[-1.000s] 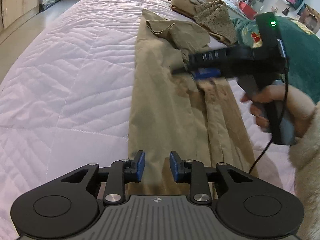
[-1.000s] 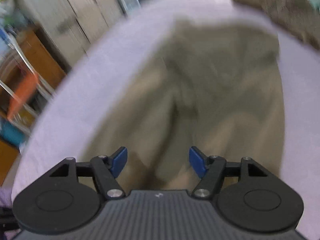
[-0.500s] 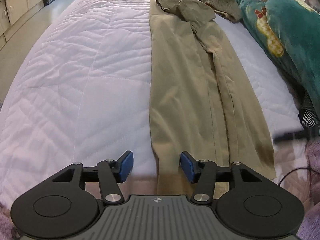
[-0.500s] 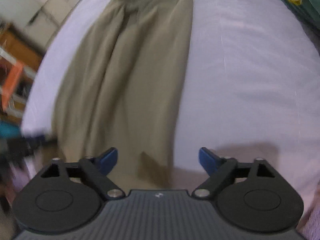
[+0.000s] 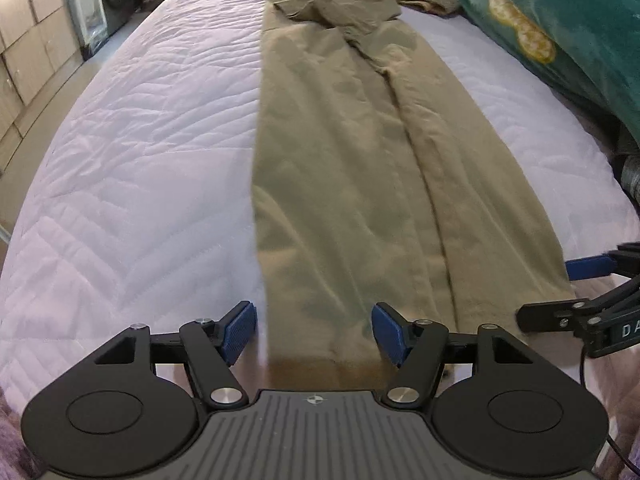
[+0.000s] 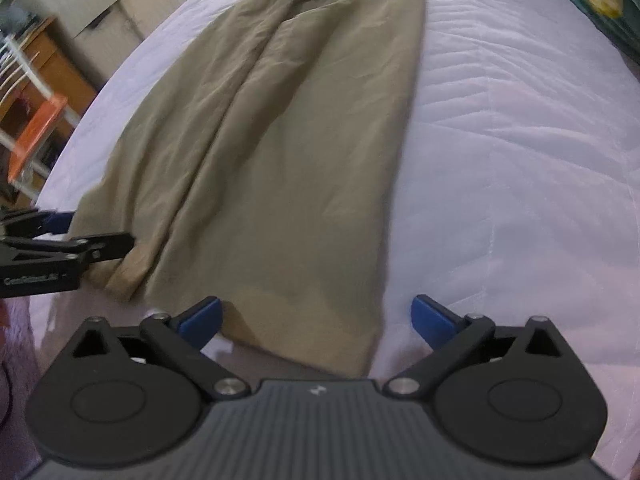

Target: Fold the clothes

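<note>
Both grippers have dropped to the near hem of the trousers (image 5: pixel 352 168), which lie lengthwise on the bed (image 5: pixel 140 140). Left gripper (image 5: pixel 314 330) and right gripper (image 6: pixel 316 318) hover with jaws wide, empty. Soft, light cloth; pinch the hem corners.

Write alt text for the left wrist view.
Khaki trousers lie lengthwise on a white quilted bed, their near hem between the open left gripper. The right gripper reaches in from the right edge at the hem's far corner; a green blanket lies at upper right.
</note>
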